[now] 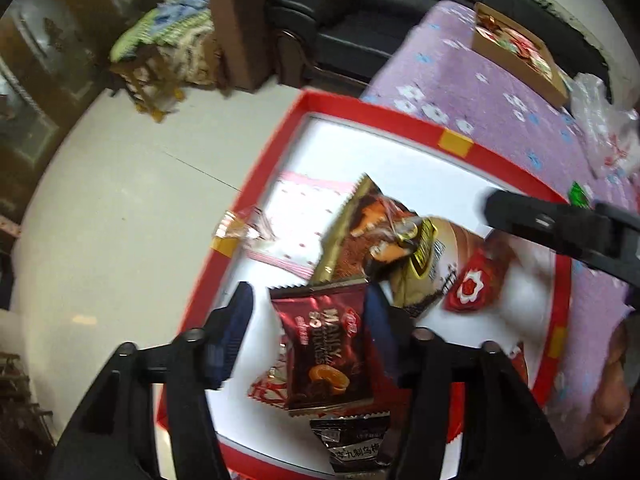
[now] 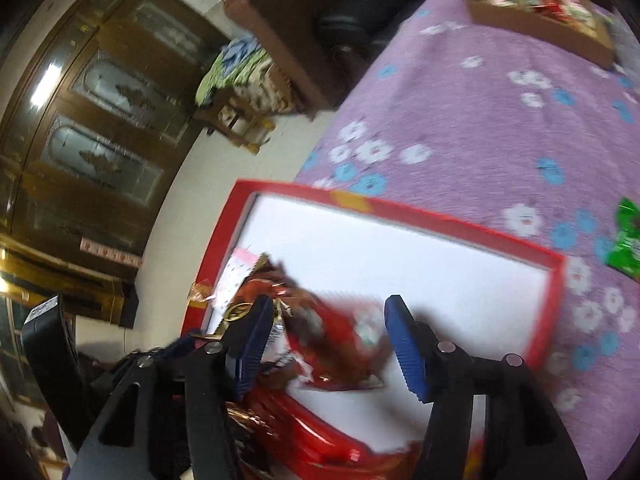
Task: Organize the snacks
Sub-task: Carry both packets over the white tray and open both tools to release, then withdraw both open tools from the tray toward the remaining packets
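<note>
A red-rimmed box with a white floor lies on the purple flowered cloth and holds several snack packets. My left gripper is open above a dark red cookie packet that lies between its fingers. A gold-brown packet, a pink dotted packet and a small red candy lie beyond it. My right gripper is open over the same box, above a blurred red packet. It shows as a black arm in the left wrist view.
A brown cardboard tray of snacks sits at the far end of the cloth. A green packet lies on the cloth right of the box. Clear plastic bags lie at the right. Floor, sofa and cabinet are at the left.
</note>
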Tool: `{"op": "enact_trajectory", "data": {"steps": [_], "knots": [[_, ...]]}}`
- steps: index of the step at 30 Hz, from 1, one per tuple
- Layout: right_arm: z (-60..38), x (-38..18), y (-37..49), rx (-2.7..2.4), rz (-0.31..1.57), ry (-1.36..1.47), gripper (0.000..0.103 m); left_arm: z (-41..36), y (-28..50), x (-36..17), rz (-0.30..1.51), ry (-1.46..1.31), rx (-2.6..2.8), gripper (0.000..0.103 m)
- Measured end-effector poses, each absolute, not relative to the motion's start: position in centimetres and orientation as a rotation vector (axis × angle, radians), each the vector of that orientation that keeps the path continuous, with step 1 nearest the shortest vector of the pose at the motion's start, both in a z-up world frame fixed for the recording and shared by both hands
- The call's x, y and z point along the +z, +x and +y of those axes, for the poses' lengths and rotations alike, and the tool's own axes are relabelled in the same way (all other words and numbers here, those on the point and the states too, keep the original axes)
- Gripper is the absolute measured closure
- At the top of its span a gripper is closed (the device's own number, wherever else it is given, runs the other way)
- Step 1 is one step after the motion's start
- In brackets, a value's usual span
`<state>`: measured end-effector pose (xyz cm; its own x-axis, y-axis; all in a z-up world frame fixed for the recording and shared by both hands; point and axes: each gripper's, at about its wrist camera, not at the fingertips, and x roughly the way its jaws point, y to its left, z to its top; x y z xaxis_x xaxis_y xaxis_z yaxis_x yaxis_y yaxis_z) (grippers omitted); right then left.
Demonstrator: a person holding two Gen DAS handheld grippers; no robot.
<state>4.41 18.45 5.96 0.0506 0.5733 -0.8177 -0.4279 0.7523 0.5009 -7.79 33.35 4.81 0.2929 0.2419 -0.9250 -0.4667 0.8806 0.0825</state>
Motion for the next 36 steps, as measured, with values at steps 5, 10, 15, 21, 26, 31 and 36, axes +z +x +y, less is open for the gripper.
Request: {"op": "enact_trajectory", "data": {"steps": [5, 10, 15, 21, 26, 31, 36], "knots": [[12.8, 6.5, 5.2, 0.701, 1.280, 0.214, 0.043, 30.8, -6.8, 7.0, 1.095, -0.080, 0.543, 0.031], [6.8, 6.3, 6.1, 0.622, 1.261, 0.298, 0.043, 25.7, -5.1, 8.6, 1.019, 0.065, 0.465, 0.025], [-0.1, 5.6, 6.8, 0.517, 1.251, 0.405, 0.043, 19.9, -3.3, 9.7, 0.985, 0.183, 0.333, 0.025], [-8.1, 5.0, 6.9, 0.381, 1.228, 0.493, 0.043, 14.2, -1.6, 11.6, 0.951, 0.221, 0.184, 0.025], [-12.5, 4.5, 6.5, 0.295, 1.211, 0.550, 0.042, 10.4, -0.7, 12.9, 0.927, 0.224, 0.096, 0.025], [-15.6, 4.0, 6.0, 0.235, 1.202, 0.580, 0.042, 7.5, 0.2, 13.4, 0.921, 0.226, 0.027, 0.025], [-17.9, 3.7, 5.3, 0.186, 1.202, 0.609, 0.042, 5.5, 0.9, 13.0, 0.939, 0.215, -0.013, 0.025]]}}
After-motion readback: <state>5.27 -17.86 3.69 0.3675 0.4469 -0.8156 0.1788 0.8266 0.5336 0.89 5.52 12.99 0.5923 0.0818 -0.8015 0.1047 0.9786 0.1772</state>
